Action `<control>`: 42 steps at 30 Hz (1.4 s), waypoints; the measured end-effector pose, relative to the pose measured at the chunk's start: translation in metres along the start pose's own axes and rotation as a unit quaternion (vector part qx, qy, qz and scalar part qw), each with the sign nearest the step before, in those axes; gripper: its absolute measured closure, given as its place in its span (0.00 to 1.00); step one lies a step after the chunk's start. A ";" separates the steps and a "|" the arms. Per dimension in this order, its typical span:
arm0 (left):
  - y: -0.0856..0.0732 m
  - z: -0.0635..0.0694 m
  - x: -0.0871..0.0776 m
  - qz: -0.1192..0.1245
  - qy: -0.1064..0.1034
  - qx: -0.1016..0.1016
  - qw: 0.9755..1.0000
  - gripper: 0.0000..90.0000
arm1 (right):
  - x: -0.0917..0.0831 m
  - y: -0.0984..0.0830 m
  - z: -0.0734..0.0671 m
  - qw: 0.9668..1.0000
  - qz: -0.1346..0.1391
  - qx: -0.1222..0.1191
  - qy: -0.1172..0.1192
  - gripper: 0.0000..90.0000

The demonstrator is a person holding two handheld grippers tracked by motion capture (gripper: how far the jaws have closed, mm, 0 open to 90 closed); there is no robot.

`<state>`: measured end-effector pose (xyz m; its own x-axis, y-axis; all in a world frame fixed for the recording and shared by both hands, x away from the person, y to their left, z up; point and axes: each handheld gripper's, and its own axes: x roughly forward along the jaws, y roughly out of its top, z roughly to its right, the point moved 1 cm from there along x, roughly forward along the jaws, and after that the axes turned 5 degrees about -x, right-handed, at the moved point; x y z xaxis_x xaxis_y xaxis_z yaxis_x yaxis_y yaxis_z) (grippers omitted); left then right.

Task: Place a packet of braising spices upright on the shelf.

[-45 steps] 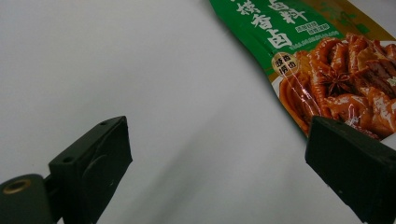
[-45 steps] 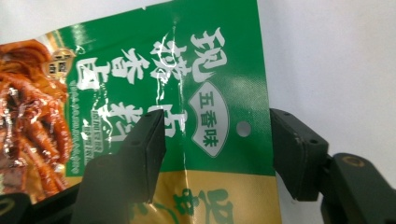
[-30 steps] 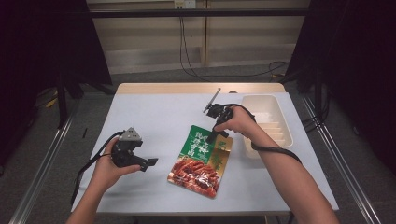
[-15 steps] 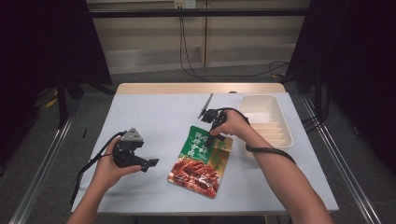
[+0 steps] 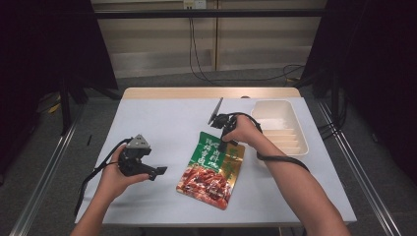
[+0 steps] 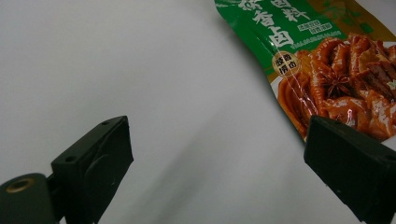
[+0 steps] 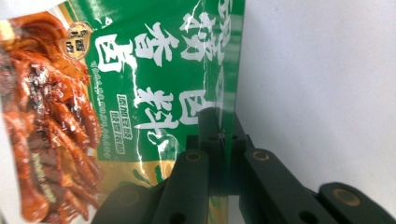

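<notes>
A green and red snack packet point(image 5: 212, 166) printed with chicken feet lies flat in the middle of the white table point(image 5: 162, 118). My right gripper point(image 5: 223, 142) has just been closing and is now shut on the packet's far edge; in the right gripper view the jaws pinch the thin green top seam of the packet point(image 7: 154, 93). My left gripper point(image 5: 156, 171) hovers low over the table left of the packet, held open. In the left gripper view the packet point(image 6: 327, 70) lies ahead at the upper right, beyond the gripper point(image 6: 219, 168), with nothing between the jaws.
A cream compartment tray point(image 5: 281, 123) stands at the table's far right, just beyond the right hand. A cable point(image 5: 282, 158) loops from the right gripper along the forearm. Bare table surface stretches across the far left and the front.
The right gripper has shifted left and toward the packet's far edge, and its jaws have shut on the top seam. The left hand has stayed put.
</notes>
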<state>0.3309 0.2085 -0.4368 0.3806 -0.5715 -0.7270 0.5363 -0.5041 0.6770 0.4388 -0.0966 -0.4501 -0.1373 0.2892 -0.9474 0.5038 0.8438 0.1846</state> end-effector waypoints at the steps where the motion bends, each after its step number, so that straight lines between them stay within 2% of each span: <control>1: 0.000 0.000 -0.001 0.000 -0.002 0.000 1.000 0.08 | -0.005 0.000 -0.001 1.000 0.002 0.004 0.004 1.00; 6: 0.001 0.000 -0.002 0.006 -0.003 -0.001 1.000 0.09 | -0.016 -0.001 -0.003 1.000 0.002 0.012 0.012 1.00; 8: 0.001 0.001 -0.002 0.004 -0.003 0.000 1.000 0.09 | -0.028 -0.001 -0.006 1.000 -0.003 0.011 0.014 1.00; 10: 0.001 0.001 -0.002 0.004 -0.004 0.001 1.000 0.09 | -0.031 -0.001 -0.006 1.000 -0.002 0.012 0.014 1.00; 11: 0.001 0.001 -0.001 0.012 -0.005 -0.004 1.000 0.09 | -0.040 0.000 -0.008 1.000 -0.006 0.016 0.011 1.00; 14: 0.001 0.002 -0.002 0.015 -0.003 -0.009 1.000 0.09 | -0.049 0.001 -0.009 1.000 -0.007 0.013 0.007 1.00; 18: 0.002 0.001 -0.003 0.005 0.001 0.002 1.000 0.09 | -0.063 0.002 -0.013 1.000 -0.005 0.013 0.003 1.00; 20: 0.002 0.001 -0.004 0.004 -0.001 0.001 1.000 0.09 | -0.070 0.003 -0.015 1.000 -0.005 0.012 -0.002 1.00; 22: 0.002 0.002 -0.003 0.015 -0.003 -0.003 1.000 0.09 | -0.078 0.003 -0.017 1.000 -0.009 0.007 -0.009 1.00; 26: 0.002 0.002 -0.003 0.011 -0.003 0.000 1.000 0.09 | -0.088 0.004 -0.020 1.000 -0.007 0.003 -0.012 1.00; 28: 0.002 0.004 -0.003 0.014 -0.006 -0.004 1.000 0.09 | -0.098 0.004 -0.022 1.000 -0.010 -0.002 -0.018 1.00; 31: 0.002 0.004 -0.002 0.020 -0.009 -0.006 1.000 0.09 | -0.112 0.004 -0.026 1.000 -0.009 0.003 -0.025 1.00; 34: 0.002 0.005 -0.002 0.015 -0.005 -0.007 1.000 0.09 | -0.124 0.004 -0.030 0.999 -0.009 -0.005 -0.036 1.00; 36: 0.002 0.004 -0.002 0.013 -0.007 -0.003 1.000 0.09 | -0.131 0.005 -0.032 0.999 -0.011 -0.002 -0.038 1.00; 41: 0.002 0.005 -0.001 0.017 -0.008 -0.005 1.000 0.09 | -0.150 0.008 -0.038 0.999 -0.012 -0.006 -0.052 1.00; 42: 0.002 0.005 -0.002 0.009 -0.005 -0.003 1.000 0.09 | -0.153 0.009 -0.038 0.998 -0.012 -0.009 -0.056 1.00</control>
<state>0.3276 0.2051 -0.4331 0.3821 -0.5871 -0.7137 0.5342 -0.4898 0.6889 0.4320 -0.1161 -0.2936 -0.0525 0.2164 -0.9749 0.4863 0.8582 0.1643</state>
